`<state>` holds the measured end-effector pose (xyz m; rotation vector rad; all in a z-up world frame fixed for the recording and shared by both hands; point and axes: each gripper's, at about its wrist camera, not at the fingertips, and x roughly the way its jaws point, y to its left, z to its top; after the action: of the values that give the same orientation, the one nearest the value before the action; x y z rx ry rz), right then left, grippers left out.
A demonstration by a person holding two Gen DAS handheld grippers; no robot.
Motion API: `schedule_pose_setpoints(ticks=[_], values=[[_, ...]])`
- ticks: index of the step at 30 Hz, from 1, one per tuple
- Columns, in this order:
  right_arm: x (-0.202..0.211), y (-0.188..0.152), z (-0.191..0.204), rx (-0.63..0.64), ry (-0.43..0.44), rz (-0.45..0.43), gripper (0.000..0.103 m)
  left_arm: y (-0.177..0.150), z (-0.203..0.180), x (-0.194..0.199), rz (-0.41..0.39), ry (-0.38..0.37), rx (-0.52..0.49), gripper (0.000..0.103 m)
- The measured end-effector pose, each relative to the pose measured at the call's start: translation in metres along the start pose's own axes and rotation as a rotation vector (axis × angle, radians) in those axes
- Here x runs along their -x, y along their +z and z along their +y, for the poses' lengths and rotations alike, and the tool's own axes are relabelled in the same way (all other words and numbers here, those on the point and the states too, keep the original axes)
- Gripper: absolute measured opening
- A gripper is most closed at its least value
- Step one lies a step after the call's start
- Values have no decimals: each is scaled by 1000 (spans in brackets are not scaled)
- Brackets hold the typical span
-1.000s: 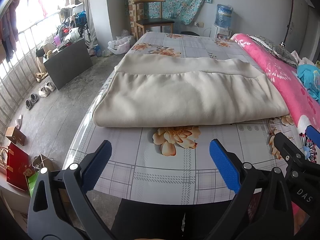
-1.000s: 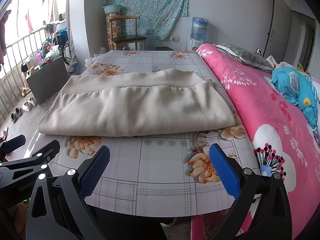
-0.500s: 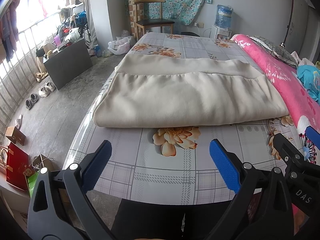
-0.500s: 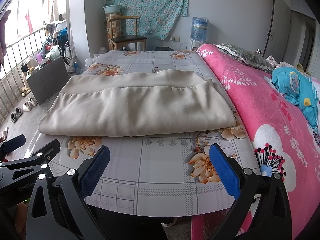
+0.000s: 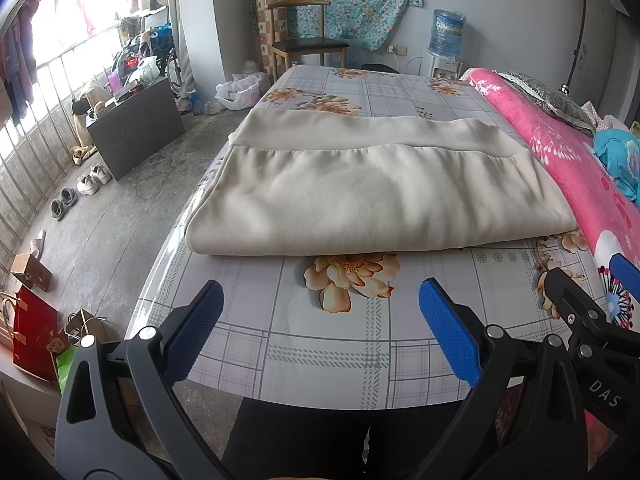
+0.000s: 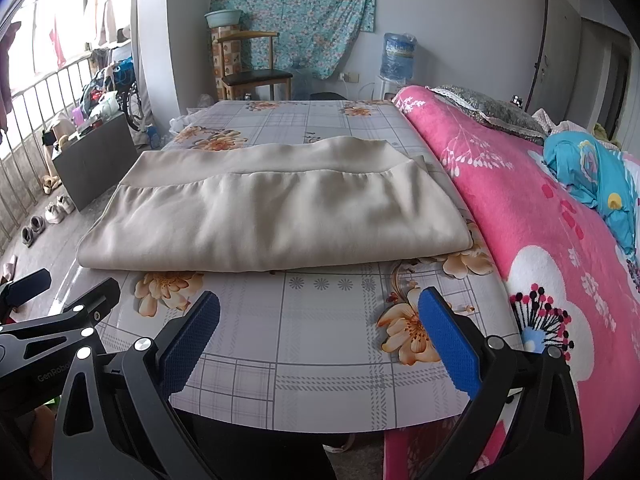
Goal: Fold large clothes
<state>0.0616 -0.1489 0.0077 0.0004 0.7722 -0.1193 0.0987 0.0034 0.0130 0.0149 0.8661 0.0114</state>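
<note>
A large beige garment [image 5: 376, 196] lies folded flat in a wide rectangle on the table with the floral plaid cloth [image 5: 340, 344]; it also shows in the right wrist view [image 6: 276, 216]. My left gripper [image 5: 320, 328] is open and empty, held over the table's near edge, short of the garment. My right gripper [image 6: 320, 332] is open and empty, beside the left one and also short of the garment. The right gripper's tip shows at the right edge of the left wrist view [image 5: 592, 312]; the left gripper's tip shows at the left edge of the right wrist view [image 6: 52, 304].
A bed with a pink floral blanket [image 6: 560, 240] abuts the table's right side, with a blue garment [image 6: 592, 176] on it. A wooden chair [image 5: 304, 44] and a water dispenser [image 5: 446, 48] stand at the far wall. Shoes [image 5: 76, 192] and bags [image 5: 32, 320] lie on the floor at left.
</note>
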Motion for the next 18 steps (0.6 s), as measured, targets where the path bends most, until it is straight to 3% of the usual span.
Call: schedule_pose_setpoints(ticks=[18], values=[[-1, -2, 2, -1, 3, 4, 97, 0, 0, 0, 0, 0, 0, 95]])
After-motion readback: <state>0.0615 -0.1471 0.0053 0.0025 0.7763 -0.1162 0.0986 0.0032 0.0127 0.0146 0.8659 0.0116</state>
